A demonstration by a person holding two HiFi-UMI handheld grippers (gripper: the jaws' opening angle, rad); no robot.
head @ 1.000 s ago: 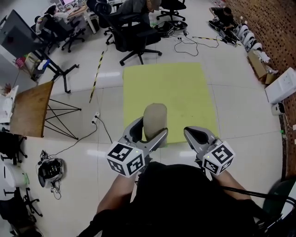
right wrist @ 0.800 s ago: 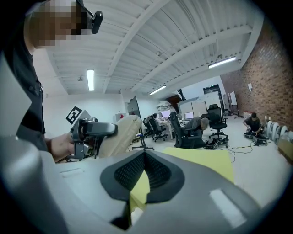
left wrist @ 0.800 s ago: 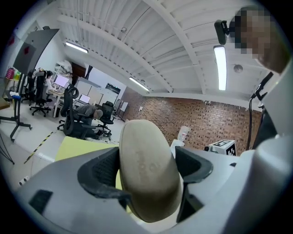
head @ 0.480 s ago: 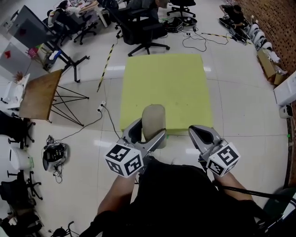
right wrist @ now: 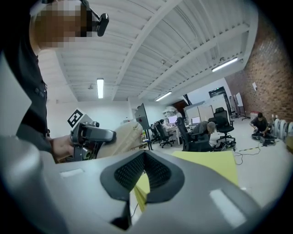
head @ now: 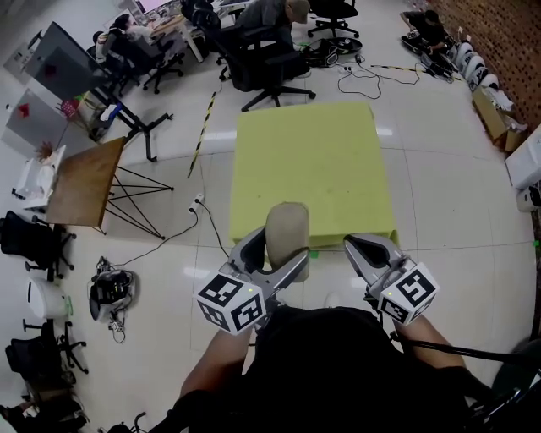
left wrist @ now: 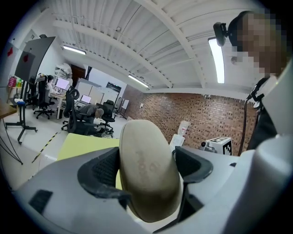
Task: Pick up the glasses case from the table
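A beige oval glasses case [head: 286, 227] stands on end between the jaws of my left gripper [head: 277, 250], held in the air just short of the near edge of the yellow table [head: 313, 161]. In the left gripper view the case [left wrist: 147, 171] fills the gap, with a dark pad pressed on each of its sides. My right gripper [head: 367, 249] hovers beside it on the right, jaws together and nothing between them. The right gripper view shows its pads meeting [right wrist: 144, 161], with the left gripper and the case [right wrist: 122, 135] off to the left.
A wooden side table [head: 80, 179] on wire legs stands at the left. Black office chairs [head: 262, 68] and seated people are beyond the yellow table. Cables [head: 363, 80] trail over the white floor, and boxes line the brick wall [head: 499, 25] at the right.
Both grippers have moved forward toward the yellow table, whose near edge now lies just ahead of them. The case stays clamped in the left gripper, and the right stays shut.
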